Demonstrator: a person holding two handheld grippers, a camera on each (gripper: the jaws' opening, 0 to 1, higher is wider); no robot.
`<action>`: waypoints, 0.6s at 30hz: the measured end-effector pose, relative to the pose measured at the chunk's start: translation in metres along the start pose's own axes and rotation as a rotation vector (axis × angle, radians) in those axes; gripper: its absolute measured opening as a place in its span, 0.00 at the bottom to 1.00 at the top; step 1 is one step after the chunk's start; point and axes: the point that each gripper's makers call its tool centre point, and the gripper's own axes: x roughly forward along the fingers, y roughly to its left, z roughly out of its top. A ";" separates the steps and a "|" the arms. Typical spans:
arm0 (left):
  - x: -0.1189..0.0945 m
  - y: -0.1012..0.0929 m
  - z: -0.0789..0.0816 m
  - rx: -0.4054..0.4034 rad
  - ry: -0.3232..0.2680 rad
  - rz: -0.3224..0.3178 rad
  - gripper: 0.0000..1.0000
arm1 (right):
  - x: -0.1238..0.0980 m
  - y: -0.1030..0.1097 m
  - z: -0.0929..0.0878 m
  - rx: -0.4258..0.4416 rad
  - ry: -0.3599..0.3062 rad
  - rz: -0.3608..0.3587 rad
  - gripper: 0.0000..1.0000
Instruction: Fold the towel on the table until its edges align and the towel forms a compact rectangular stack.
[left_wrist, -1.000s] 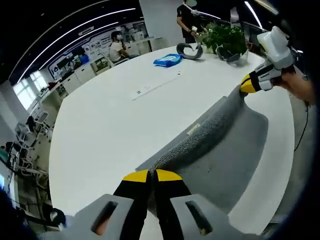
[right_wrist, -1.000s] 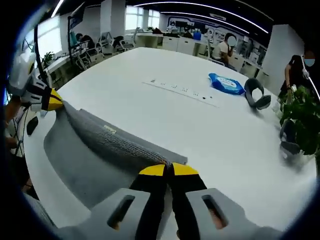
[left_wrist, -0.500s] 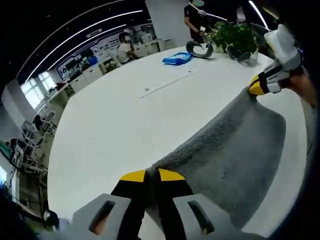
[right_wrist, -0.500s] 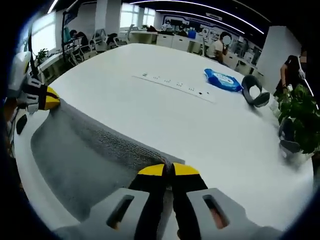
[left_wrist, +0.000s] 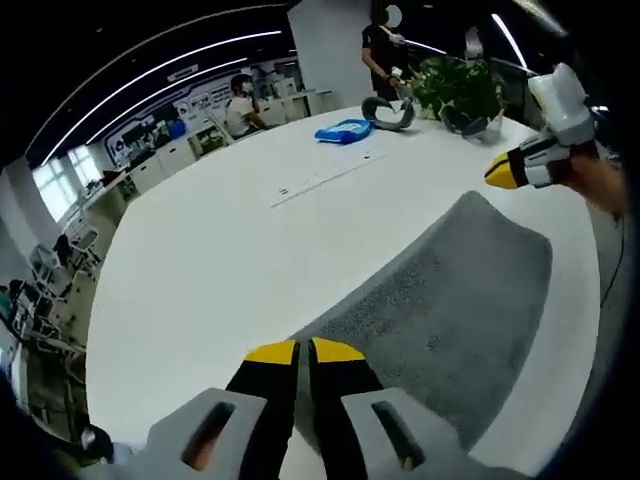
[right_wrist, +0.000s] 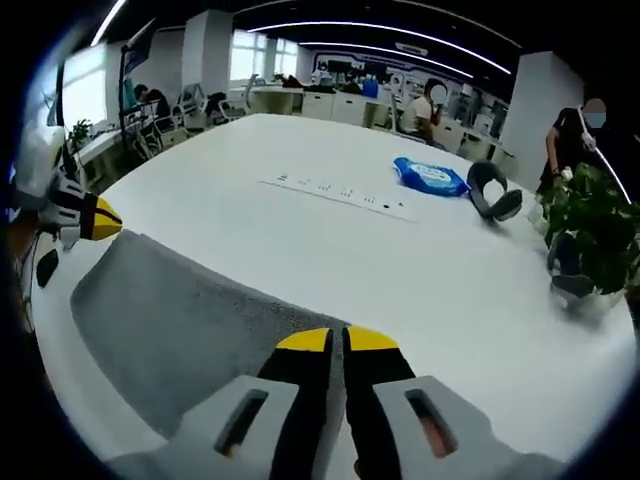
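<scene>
I find the grey terry towel (left_wrist: 440, 300) has dropped flat, folded, on the white table (left_wrist: 200, 270). My left gripper (left_wrist: 303, 352) and right gripper (right_wrist: 336, 340) have released it, jaws nearly together, empty. Fold laid.

Left gripper (left_wrist: 297, 352) with yellow-tipped black jaws on grey slotted mounts, right gripper (right_wrist: 336, 340) alike, white housing behind the yellow tips

Rough grey terry-cloth towel (left_wrist: 450, 290) on smooth white table (left_wrist: 220, 250).
</scene>
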 end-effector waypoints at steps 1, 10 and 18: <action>-0.001 -0.003 0.000 0.022 0.001 -0.005 0.03 | -0.005 0.000 -0.003 0.008 0.000 -0.006 0.00; 0.005 -0.020 -0.007 0.056 0.050 -0.072 0.01 | -0.033 0.020 -0.055 0.112 0.075 0.025 0.00; 0.013 -0.033 -0.033 0.044 0.175 -0.114 0.01 | -0.039 0.047 -0.085 0.134 0.166 0.110 0.00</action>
